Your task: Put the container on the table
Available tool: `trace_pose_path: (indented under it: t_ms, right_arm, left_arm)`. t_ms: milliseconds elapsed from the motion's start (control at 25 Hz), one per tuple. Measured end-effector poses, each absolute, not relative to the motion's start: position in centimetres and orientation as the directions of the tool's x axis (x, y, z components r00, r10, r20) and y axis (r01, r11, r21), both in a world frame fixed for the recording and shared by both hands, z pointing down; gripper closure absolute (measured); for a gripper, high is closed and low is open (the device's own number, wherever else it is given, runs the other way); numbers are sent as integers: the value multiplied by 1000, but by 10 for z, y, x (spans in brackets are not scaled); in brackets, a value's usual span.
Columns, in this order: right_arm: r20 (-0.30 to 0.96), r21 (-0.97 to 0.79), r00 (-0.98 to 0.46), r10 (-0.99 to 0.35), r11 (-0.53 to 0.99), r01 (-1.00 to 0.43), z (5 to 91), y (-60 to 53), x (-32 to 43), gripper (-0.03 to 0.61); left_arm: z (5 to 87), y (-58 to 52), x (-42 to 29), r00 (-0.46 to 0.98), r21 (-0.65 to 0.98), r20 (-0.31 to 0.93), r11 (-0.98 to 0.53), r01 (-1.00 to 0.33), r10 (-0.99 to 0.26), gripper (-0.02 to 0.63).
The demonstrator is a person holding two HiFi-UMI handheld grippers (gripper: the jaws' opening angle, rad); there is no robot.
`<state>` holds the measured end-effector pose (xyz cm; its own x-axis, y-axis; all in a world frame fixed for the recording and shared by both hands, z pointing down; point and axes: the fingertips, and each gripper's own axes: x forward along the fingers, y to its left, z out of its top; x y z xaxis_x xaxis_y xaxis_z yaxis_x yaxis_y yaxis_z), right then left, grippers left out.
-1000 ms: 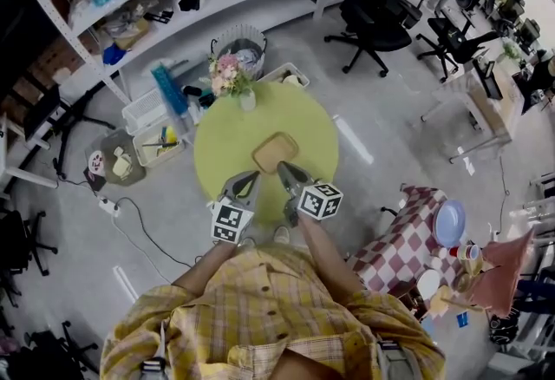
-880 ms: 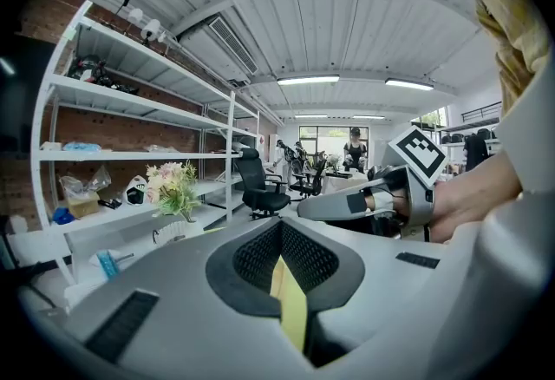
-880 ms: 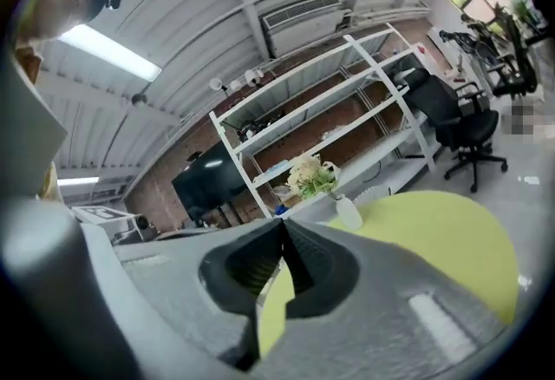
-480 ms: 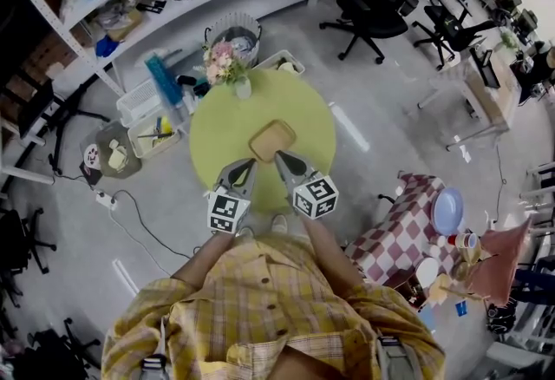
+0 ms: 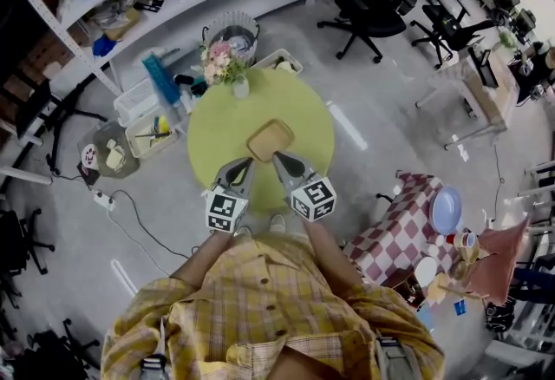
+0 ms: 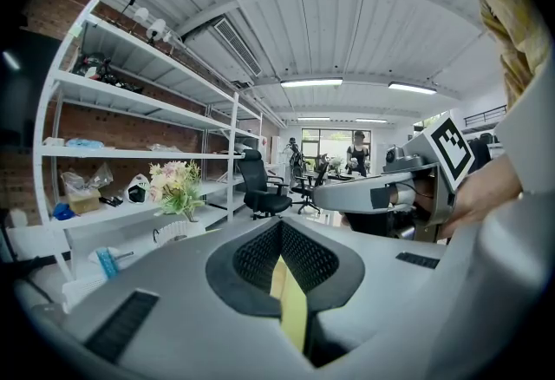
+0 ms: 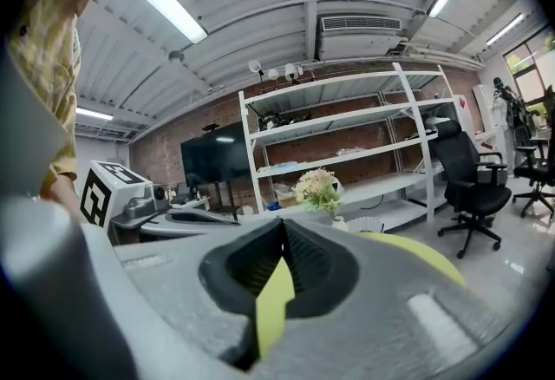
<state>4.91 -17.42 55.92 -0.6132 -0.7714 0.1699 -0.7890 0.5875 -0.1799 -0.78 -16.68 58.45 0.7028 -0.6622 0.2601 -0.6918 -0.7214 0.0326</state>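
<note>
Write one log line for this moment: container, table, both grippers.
container: lying on table, not held | left gripper: shut, empty, tip near container | right gripper: shut, empty, tip near container

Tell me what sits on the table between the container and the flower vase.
Nothing. In the head view, the green table is bare between the container and the flower vase.

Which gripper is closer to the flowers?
Left. The left gripper is at the near edge of the table, across it from the flowers; the right gripper is beside it, farther to the right.
</note>
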Motion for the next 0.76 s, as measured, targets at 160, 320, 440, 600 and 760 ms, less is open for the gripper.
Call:
trace_pose_path:
  t_ms: [160,320,440,600,760]
  right_arm:
    - [171,-193,-612,-773,582,-790,561,-176,49,580]
    - [179,-202,-601,-779,568,-798,564,-175,53,580]
    - [179,-206,-590,-787,557,-805,565,-174,59,580]
    - [181,-210,-581,-794,546,-811,566,-173,64,580]
    - [183,-215,-576,-797,539,-814,568,-171,67,580]
  left_arm:
    - [585,-169,-9,704,36,260,-722,-691,-661,609]
    - [586,-169,-6,709,39,262,-727,-685,-654,609]
    - [587,-169,-3,714,39,262,-732,-680,-649,609]
    - [586,-167,1,719,36,263,-738,-674,-643,609]
    - [587,-165,4,723,34,265,-743,-669,-638,609]
